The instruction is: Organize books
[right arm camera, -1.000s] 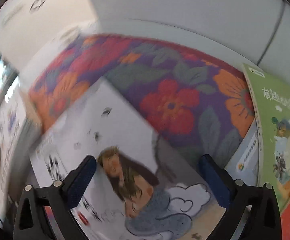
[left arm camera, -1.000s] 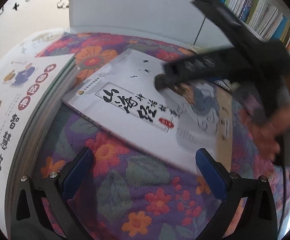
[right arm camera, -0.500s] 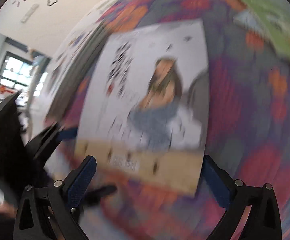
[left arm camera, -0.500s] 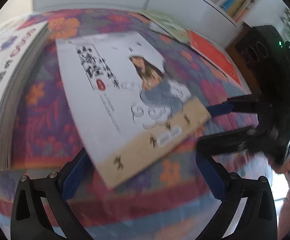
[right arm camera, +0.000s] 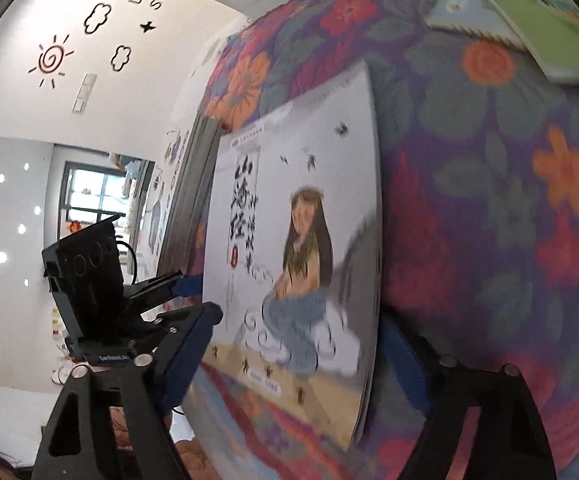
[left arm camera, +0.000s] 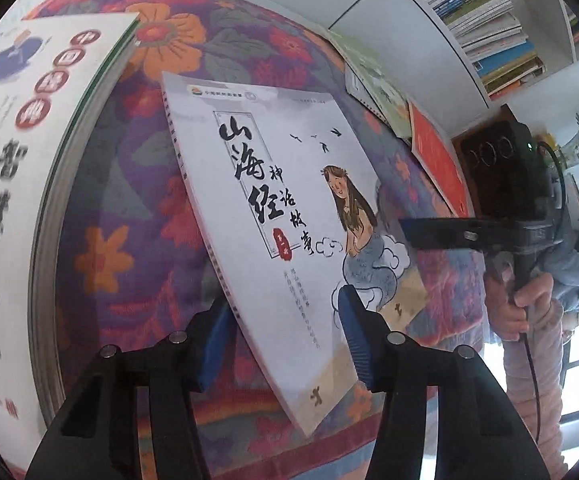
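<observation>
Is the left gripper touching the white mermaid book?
Touching. Left wrist view: the left gripper has just been closing; one pad lies on the white mermaid book, the other beneath.

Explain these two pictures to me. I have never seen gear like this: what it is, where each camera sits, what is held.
No robot here: a person holds a two-finger clamp in each hand, each with a camera looking along its fingers. One picture is from the left gripper, the other from the right gripper. On the floral cloth are a white mermaid book, a thick white book, a green book and a red book; a bookshelf stands behind. Both grippers have just been closing with the mermaid book's near end between their blue fingers; whether the pads already press it is unclear.
</observation>
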{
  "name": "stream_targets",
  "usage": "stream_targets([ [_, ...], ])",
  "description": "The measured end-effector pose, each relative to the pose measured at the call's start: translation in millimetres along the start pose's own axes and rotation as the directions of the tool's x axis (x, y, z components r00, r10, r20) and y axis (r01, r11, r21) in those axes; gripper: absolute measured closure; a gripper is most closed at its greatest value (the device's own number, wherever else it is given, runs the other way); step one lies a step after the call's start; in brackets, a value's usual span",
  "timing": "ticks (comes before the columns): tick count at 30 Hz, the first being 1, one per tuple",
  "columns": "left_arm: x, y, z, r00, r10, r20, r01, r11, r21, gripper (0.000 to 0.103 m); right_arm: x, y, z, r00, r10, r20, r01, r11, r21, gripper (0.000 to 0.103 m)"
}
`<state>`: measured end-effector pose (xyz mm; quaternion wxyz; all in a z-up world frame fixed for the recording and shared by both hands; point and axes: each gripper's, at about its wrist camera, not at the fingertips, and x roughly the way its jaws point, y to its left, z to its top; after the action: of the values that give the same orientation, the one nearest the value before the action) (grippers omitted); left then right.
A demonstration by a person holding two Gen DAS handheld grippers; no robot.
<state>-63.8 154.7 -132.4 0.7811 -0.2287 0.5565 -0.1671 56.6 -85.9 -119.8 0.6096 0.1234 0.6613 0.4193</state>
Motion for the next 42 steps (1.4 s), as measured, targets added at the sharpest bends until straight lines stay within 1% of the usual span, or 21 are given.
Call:
stream_targets([
  [1, 1.5, -2.9, 0.1, 1.000, 0.011, 0.009, -0.011, 1.000, 0.014, 0.054, -0.6, -0.8, 1.6, 1.000, -0.006, 0.005, 0.006, 1.000, -0.011, 0.031],
  [3, 7.5, -13.7, 1.0, 0.998, 0.063, 0.029, -0.065, 0.996, 0.067, 0.055, -0.4, -0.2, 3.6, 1.000, -0.001, 0.008, 0.001, 0.999, -0.042, 0.038],
  [4, 9.8, -18.4, 2.0, 0.995, 0.094, 0.035, -0.097, 0.991, 0.092, 0.055, -1.9, -2.2, 3.8, 1.000, -0.012, 0.016, 0.013, 0.998, -0.058, 0.051],
  [5, 11.7, -24.3, 2.2, 0.990, 0.133, 0.041, -0.137, 0.983, 0.123, 0.055, -1.0, -4.7, 1.8, 0.998, -0.048, 0.036, 0.051, 0.996, -0.068, 0.076],
  [6, 14.7, -27.2, 4.7, 0.986, 0.158, 0.046, -0.163, 0.977, 0.141, 0.055, -4.8, -8.8, -8.4, 0.995, -0.081, 0.054, 0.085, 0.994, -0.071, 0.088],
  [7, 15.1, -29.5, 4.5, 0.982, 0.180, 0.052, -0.186, 0.970, 0.158, 0.055, -6.1, -16.3, -9.4, 0.996, -0.057, 0.072, 0.062, 0.996, -0.064, 0.090],
  [9, 16.5, -33.3, 3.4, 0.975, 0.212, 0.070, -0.222, 0.957, 0.185, 0.055, -7.7, -29.3, -11.9, 0.996, 0.018, 0.091, -0.014, 0.999, -0.046, 0.091],
  [10, 16.5, -34.1, 2.7, 0.972, 0.222, 0.076, -0.232, 0.953, 0.192, 0.054, -8.3, -32.8, -13.3, 0.994, 0.046, 0.097, -0.041, 0.998, -0.054, 0.091],
  [11, 16.0, -34.2, 2.1, 0.970, 0.230, 0.083, -0.243, 0.950, 0.198, 0.054, -8.7, -33.8, -14.2, 0.993, 0.056, 0.102, -0.049, 0.997, -0.062, 0.091],
  [15, 17.0, -36.1, 2.6, 0.962, 0.254, 0.099, -0.270, 0.939, 0.213, 0.053, -7.4, -27.5, -13.7, 0.993, 0.045, 0.105, -0.031, 0.991, -0.129, 0.087],
  [17, 17.5, -36.7, 4.8, 0.962, 0.256, 0.098, -0.272, 0.940, 0.207, 0.053, 5.1, -20.7, -2.8, 0.993, 0.042, 0.113, -0.028, 0.993, -0.117, 0.087],
  [19, 16.9, -36.4, 7.6, 0.964, 0.252, 0.090, -0.265, 0.944, 0.197, 0.053, 6.7, -17.2, -0.9, 0.992, 0.029, 0.125, -0.015, 0.994, -0.108, 0.087],
  [20, 16.8, -36.4, 9.0, 0.965, 0.250, 0.085, -0.262, 0.946, 0.193, 0.054, 7.4, -13.1, -1.3, 0.992, 0.012, 0.129, 0.003, 0.994, -0.112, 0.086],
  [24, 15.5, -38.5, 11.6, 0.965, 0.253, 0.066, -0.261, 0.945, 0.197, 0.054, 2.0, 1.0, -12.4, 0.990, -0.047, 0.134, 0.066, 0.987, -0.148, 0.085],
  [27, 13.9, -40.1, 10.7, 0.965, 0.256, 0.055, -0.262, 0.941, 0.212, 0.054, -3.3, 8.5, -23.0, 0.990, -0.038, 0.136, 0.059, 0.986, -0.155, 0.085],
  [29, 11.2, -42.8, 7.0, 0.965, 0.257, 0.056, -0.263, 0.937, 0.231, 0.054, -4.7, 15.3, -31.1, 0.989, -0.050, 0.138, 0.074, 0.981, -0.176, 0.085],
  [33, 1.3, -50.1, 0.3, 0.962, 0.263, 0.077, -0.274, 0.928, 0.254, 0.054, -3.1, 29.5, -45.6, 0.987, -0.074, 0.140, 0.101, 0.977, -0.190, 0.085],
  [36, -7.7, -55.9, -2.7, 0.958, 0.270, 0.100, -0.287, 0.920, 0.265, 0.054, -1.6, 44.4, -58.1, 0.983, -0.101, 0.151, 0.134, 0.964, -0.229, 0.085],
  [39, -14.3, -60.0, -5.9, 0.955, 0.276, 0.113, -0.296, 0.915, 0.273, 0.054, -4.8, 53.3, -66.1, 0.982, -0.090, 0.169, 0.129, 0.963, -0.237, 0.086],
  [42, -21.4, -63.4, -10.4, 0.957, 0.264, 0.122, -0.289, 0.914, 0.284, 0.054, -7.1, 61.7, -72.8, 0.980, -0.088, 0.180, 0.132, 0.960, -0.247, 0.086],
])
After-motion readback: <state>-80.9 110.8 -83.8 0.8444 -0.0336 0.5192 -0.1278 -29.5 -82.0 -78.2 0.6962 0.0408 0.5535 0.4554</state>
